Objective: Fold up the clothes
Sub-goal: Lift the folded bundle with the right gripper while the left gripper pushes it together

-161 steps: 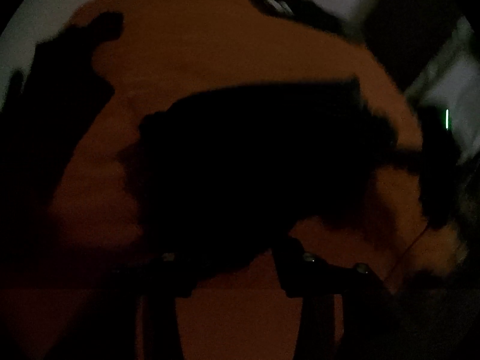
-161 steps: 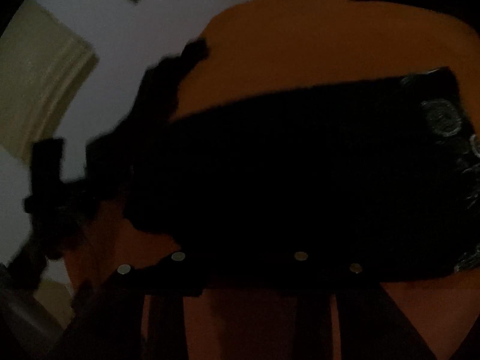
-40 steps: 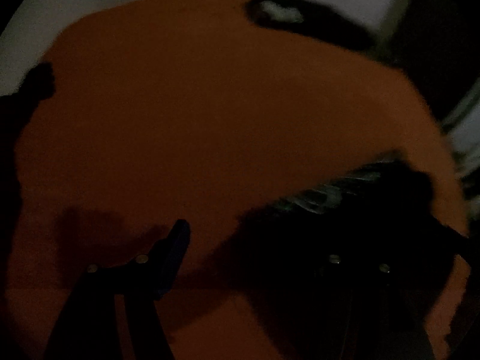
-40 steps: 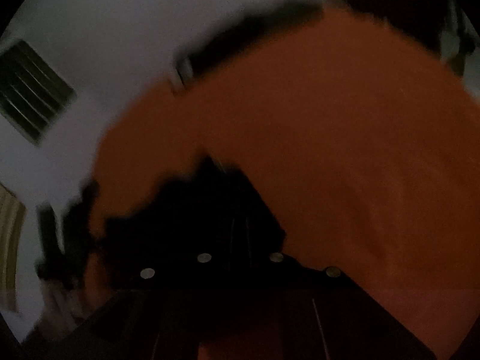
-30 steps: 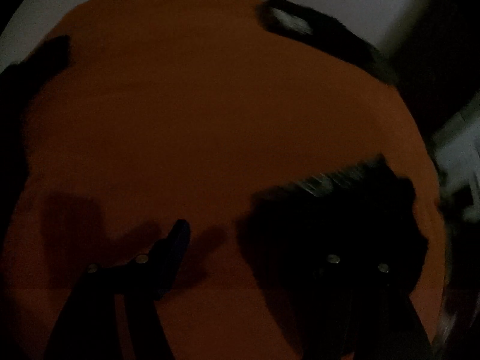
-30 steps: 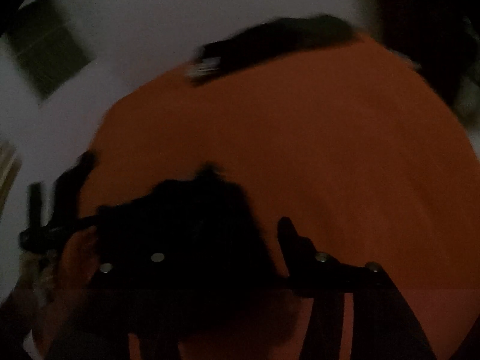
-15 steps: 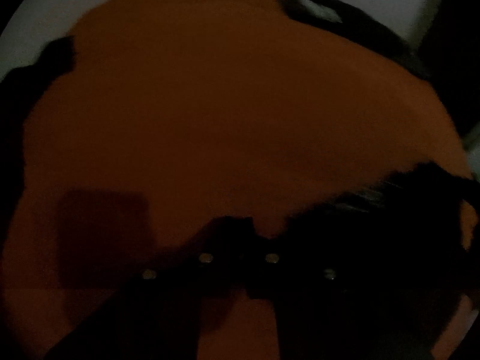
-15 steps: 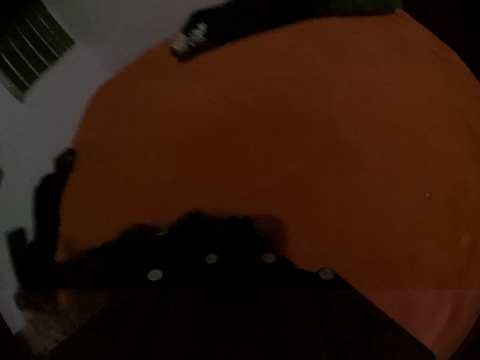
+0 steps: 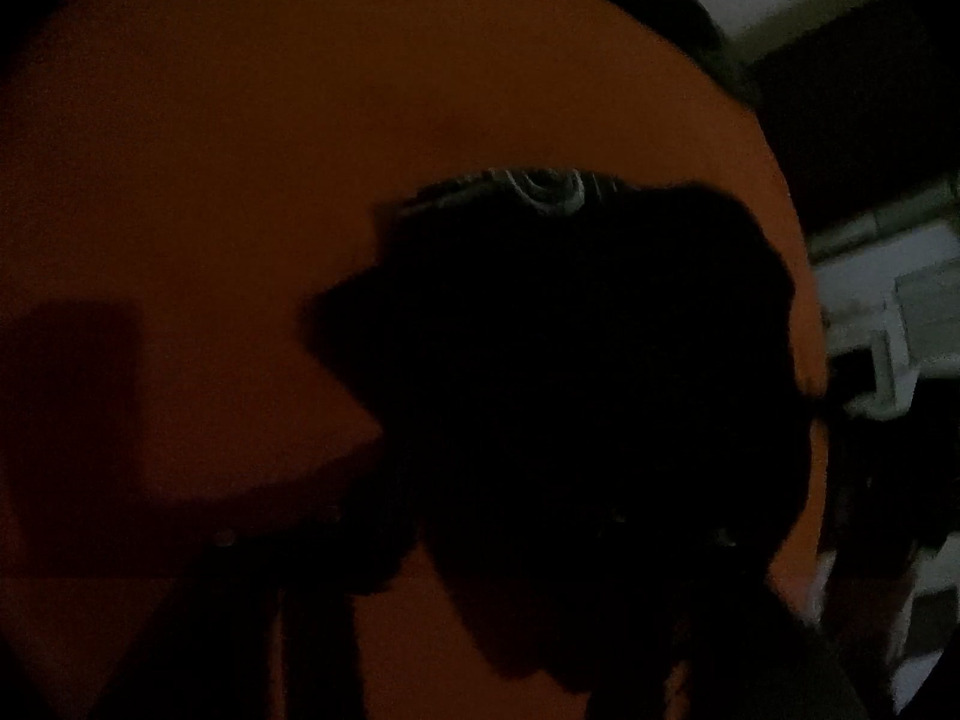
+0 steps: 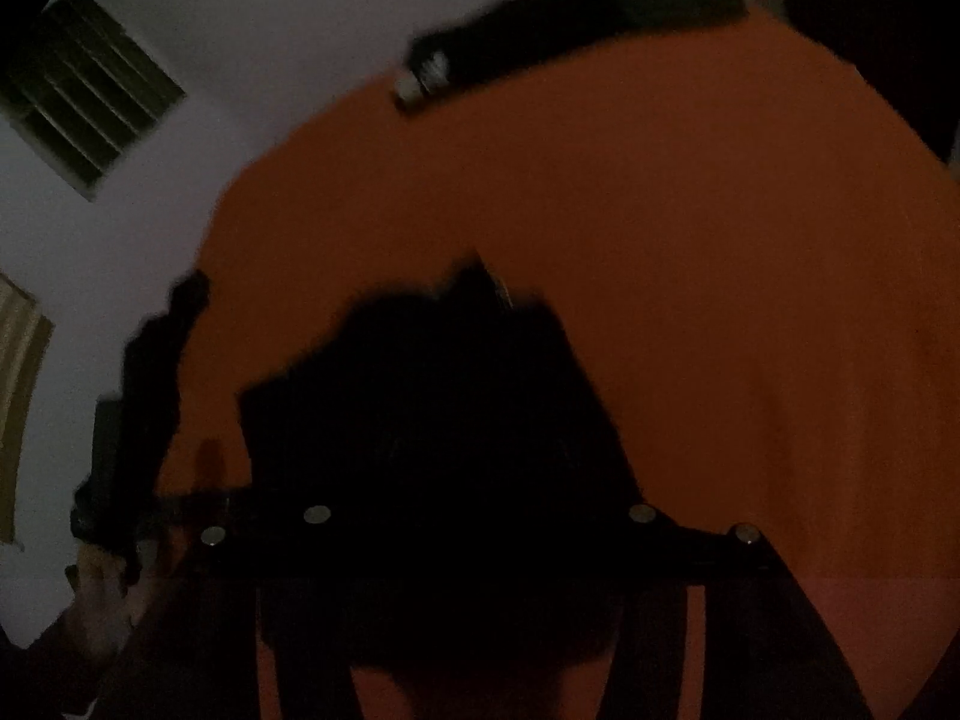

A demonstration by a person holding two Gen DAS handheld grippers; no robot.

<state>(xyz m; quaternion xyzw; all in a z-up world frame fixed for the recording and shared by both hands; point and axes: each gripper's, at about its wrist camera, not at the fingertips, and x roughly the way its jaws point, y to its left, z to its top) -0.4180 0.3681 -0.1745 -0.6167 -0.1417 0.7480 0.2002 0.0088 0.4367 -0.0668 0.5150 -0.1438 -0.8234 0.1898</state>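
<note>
A black garment (image 9: 570, 360) with a white print (image 9: 546, 192) along its far edge lies bunched on the orange table (image 9: 300, 120). In the dim left wrist view it covers my left gripper (image 9: 474, 480), which is shut with the cloth at its tips; the fingers are lost in the dark. In the right wrist view the same garment (image 10: 420, 408) heaps up between the fingers of my right gripper (image 10: 480, 480). Those jaws are opening, and the pads stand apart from the cloth.
A second dark garment (image 10: 570, 24) lies along the table's far edge. A hand (image 10: 102, 594) holding the other tool shows at the left of the right wrist view. A wall vent (image 10: 90, 90) and pale furniture (image 9: 888, 312) lie beyond the table edges.
Both grippers closed at the garment about half a second ago. The right jaws have since spread apart again. The left camera has sunk closer, so the garment fills more of its view.
</note>
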